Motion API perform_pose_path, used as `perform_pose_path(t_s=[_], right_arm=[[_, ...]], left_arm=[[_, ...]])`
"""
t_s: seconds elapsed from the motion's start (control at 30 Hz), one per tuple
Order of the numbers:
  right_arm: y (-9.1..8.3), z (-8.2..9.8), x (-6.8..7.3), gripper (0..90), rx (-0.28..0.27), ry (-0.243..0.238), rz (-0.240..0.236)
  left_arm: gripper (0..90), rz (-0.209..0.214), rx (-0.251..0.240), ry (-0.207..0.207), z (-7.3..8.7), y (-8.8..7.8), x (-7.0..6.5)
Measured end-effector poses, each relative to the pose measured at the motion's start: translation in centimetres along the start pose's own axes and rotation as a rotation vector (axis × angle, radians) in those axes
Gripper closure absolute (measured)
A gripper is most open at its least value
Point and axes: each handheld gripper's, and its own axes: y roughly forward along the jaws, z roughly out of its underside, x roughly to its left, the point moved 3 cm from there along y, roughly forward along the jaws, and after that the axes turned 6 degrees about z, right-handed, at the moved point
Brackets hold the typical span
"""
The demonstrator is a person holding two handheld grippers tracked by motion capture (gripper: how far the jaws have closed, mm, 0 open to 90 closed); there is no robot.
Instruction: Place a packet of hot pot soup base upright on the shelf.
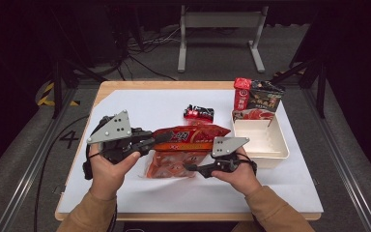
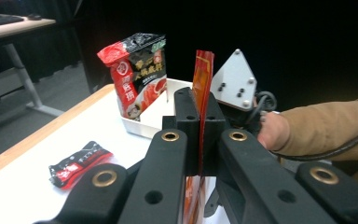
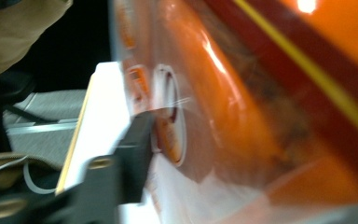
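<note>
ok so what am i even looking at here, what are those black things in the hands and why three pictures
A person holds a hand-held gripper in each hand: black two-jaw tongs with a camera on each. The high view looks down on the table; the other two pictures come from the gripper cameras. The left hand-held gripper is shut on the edge of an orange snack bag. The right hand-held gripper is at the bag's near side; its grip is too blurred to judge. Also there: a small red-black sachet, a white tray, and a red-black packet standing at its far end.
</note>
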Motion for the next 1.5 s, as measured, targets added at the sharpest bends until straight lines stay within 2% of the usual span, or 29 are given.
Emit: perform_pose_path(t_s=[0.2, 0.27, 0.43, 0.5, 0.67, 0.73, 0.77, 0.8, 0.83, 0.87, 0.93, 0.97, 1.17, 1.23, 1.5], right_arm=[[-0.1, -0.5, 0.5, 69.1, 0.038, -0.034, -0.006], [-0.3, -0.7, 0.5, 69.7, 0.051, -0.043, -0.006], [-0.8, -1.2, 0.6, 70.0, 0.081, -0.03, -0.019], [-1.1, -1.6, 0.6, 70.2, 0.09, -0.018, -0.023], [-1.7, -2.0, 0.4, 70.4, 0.101, 0.0, -0.015], [-1.9, -2.0, 0.4, 70.4, 0.111, 0.005, -0.011], [-2.1, -2.1, 0.3, 70.4, 0.116, 0.011, -0.005], [-2.1, -2.1, 0.3, 70.4, 0.116, 0.011, -0.005], [-2.4, -2.2, 0.1, 70.5, 0.115, 0.02, 0.003], [-2.4, -2.2, 0.1, 70.5, 0.115, 0.02, 0.003], [-2.9, -2.3, -0.2, 70.5, 0.109, 0.026, 0.015], [-3.3, -2.5, -0.4, 70.5, 0.104, 0.032, 0.024], [-5.0, -3.0, -1.3, 70.4, 0.102, 0.045, 0.065], [-5.6, -3.1, -1.5, 70.4, 0.099, 0.054, 0.08], [-7.5, -3.6, -2.4, 70.4, 0.096, 0.086, 0.124]], left_arm=[[90.0, -0.008, -0.008, -0.008, 0.2, -0.3, 0.2], [90.0, -0.005, -0.012, -0.012, 0.2, -0.4, 0.3], [90.0, -0.002, -0.027, -0.025, 0.2, -0.6, 0.5], [89.7, -0.016, -0.027, -0.05, 0.4, -0.8, 0.9], [87.3, -0.027, -0.018, -0.067, 0.6, -0.9, 1.2], [80.5, -0.047, -0.016, -0.083, 0.7, -0.9, 1.3], [66.6, -0.075, -0.011, -0.089, 0.8, -0.9, 1.4], [56.2, -0.075, -0.011, -0.089, 0.8, -0.9, 1.4], [45.9, -0.096, -0.011, -0.088, 0.8, -0.9, 1.6], [45.9, -0.115, -0.012, -0.097, 0.9, -1.0, 1.7], [31.8, -0.144, -0.004, -0.126, 1.4, -1.0, 2.3], [25.7, -0.143, -0.002, -0.133, 1.5, -1.1, 2.4], [19.2, -0.165, 0.024, -0.141, 2.5, -1.3, 2.9], [17.1, -0.185, 0.037, -0.139, 2.8, -1.4, 3.1], [15.2, -0.228, 0.103, -0.151, 4.5, -1.4, 3.8]])
